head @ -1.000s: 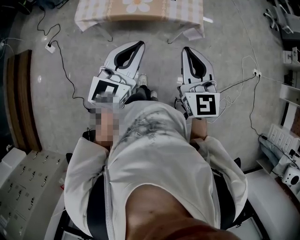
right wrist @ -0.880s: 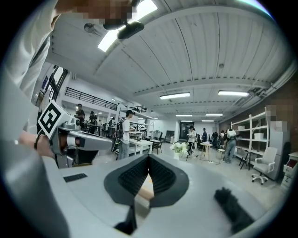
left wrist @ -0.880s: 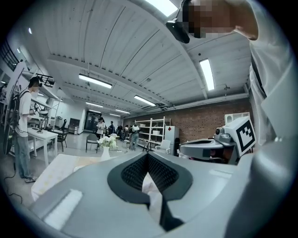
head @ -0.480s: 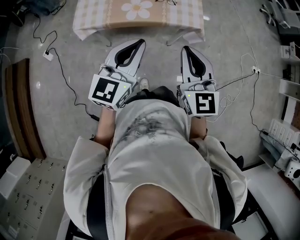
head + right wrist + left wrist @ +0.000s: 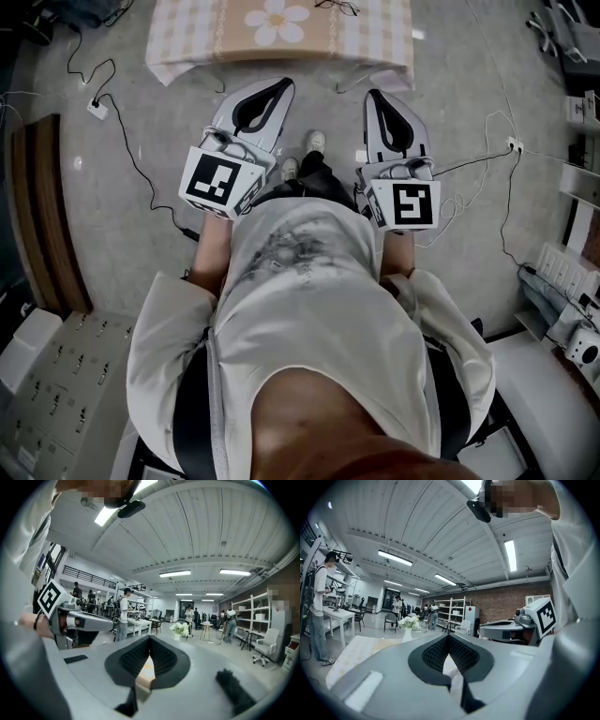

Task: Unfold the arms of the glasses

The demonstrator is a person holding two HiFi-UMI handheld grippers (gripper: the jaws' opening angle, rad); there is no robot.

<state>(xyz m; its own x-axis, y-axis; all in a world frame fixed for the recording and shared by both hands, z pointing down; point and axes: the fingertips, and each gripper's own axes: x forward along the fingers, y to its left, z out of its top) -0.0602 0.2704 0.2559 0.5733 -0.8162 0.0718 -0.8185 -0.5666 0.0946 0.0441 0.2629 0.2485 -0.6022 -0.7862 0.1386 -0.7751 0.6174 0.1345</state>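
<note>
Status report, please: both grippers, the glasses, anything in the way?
Left gripper shut, empty; right gripper shut, empty. Glasses lie on the table ahead, untouched, arms too small to judge. Nothing seen in the way.

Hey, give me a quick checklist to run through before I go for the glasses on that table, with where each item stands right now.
1. Glasses in sight: ok. The glasses lie on the table, at the head view's top edge.
2. Arms folded: cannot tell, too small to make out.
3. Left gripper empty: ok. Jaws together, nothing between them.
4. Right gripper empty: ok. Jaws together, nothing between them.
5. Jaws open for a grasp: not ok, both are shut.
6. Grippers at the glasses: not ok. Both are short of the table's near edge, over the floor.
</note>
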